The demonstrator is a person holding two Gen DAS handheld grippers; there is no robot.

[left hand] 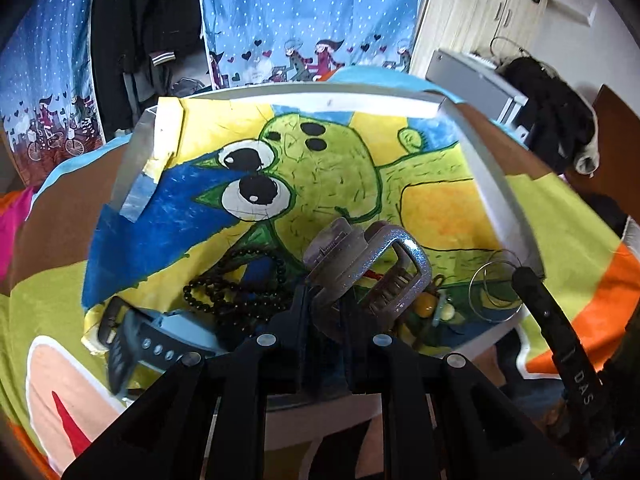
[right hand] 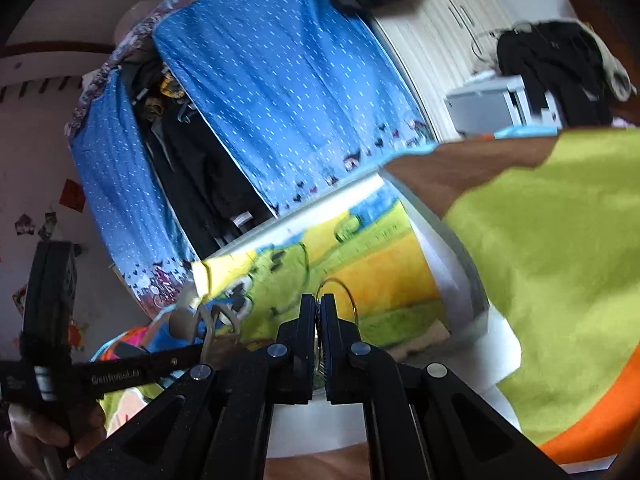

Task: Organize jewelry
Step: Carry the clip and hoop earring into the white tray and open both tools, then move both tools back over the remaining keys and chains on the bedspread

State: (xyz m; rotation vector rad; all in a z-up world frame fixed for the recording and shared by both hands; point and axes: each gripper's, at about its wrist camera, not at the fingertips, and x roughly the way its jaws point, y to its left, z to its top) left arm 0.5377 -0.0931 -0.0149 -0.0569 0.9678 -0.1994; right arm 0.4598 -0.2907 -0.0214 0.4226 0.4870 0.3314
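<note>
- A blue watch point(left hand: 160, 336) and black beads point(left hand: 236, 284) lie in the white tray point(left hand: 496, 196), left of my fingers.
- My left gripper point(left hand: 326, 308) pinches a sparkly grey hair clip point(left hand: 368, 268) over the tray.
- My right gripper point(right hand: 319, 312) squeezes a thin wire ring point(right hand: 340, 286), fingers almost together.

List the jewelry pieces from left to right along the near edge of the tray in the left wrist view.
Blue watch → black bead string → glittery hair claw held by the left gripper → yellow bead → thin wire hoops.
</note>
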